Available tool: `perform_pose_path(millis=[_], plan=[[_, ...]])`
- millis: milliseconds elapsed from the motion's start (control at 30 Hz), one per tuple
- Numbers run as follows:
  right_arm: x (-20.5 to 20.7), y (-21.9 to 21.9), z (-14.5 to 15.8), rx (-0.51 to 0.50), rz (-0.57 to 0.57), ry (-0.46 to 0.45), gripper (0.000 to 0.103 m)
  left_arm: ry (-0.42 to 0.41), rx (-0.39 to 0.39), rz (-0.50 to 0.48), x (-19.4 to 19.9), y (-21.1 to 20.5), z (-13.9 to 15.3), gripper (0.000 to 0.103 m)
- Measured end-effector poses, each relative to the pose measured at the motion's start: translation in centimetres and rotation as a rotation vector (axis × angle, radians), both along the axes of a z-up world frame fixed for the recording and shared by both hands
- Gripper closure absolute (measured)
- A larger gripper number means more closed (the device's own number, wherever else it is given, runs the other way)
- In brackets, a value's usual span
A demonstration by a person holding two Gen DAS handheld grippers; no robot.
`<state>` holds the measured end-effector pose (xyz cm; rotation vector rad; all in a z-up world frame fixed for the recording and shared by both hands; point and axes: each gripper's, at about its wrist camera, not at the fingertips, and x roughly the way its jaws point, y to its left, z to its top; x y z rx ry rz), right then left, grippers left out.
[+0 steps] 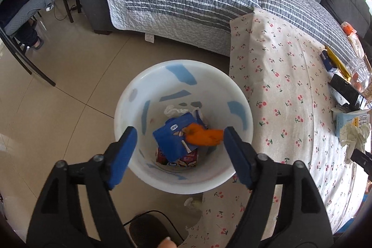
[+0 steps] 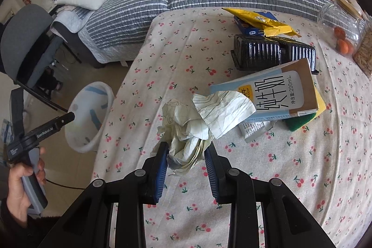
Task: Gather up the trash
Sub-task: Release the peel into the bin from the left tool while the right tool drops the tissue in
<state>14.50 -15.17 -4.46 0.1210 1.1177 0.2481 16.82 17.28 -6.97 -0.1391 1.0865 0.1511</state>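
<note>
Left gripper (image 1: 179, 138) hangs over the white bin (image 1: 241, 94) on the floor off the table's left edge, tongs wide apart; an orange scrap (image 1: 204, 136) sits just off its right pad, free or resting inside unclear. Right gripper (image 2: 187, 152) is clamped on crumpled paper (image 2: 200, 117) above the cherry-print tablecloth (image 2: 279, 178). Bin lies left of it, the way there unobstructed.

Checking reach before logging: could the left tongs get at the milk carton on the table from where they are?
Probably not directly: the left tongs hang open over the bin, while the milk carton lies across the table, partly under crumpled paper.
</note>
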Motion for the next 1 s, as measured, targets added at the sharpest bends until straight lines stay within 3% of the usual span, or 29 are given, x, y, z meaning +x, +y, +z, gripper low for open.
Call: perform_pose_path(millis=[200, 467, 700, 1000], plan=[[0.0, 1.9, -0.1, -0.006, 0.024, -0.013, 0.071, 0.028, 0.017, 0.035, -1.3, 2.4, 0.0, 0.012], [0.1, 7.0, -0.1, -0.026, 0.095, -0.017, 0.07, 0.015, 0.086, 0.012, -2.8, 5.2, 0.7, 0.011], [1.4, 13.0, -1.0, -0.007, 0.166, -0.042, 0.069, 0.026, 0.073, 0.03, -3.5, 7.0, 0.6, 0.011], [2.6, 18.6, -3.3, 0.01, 0.192, -0.011, 0.069, 0.028, 0.073, 0.046, -3.6, 7.8, 0.7, 0.011]])
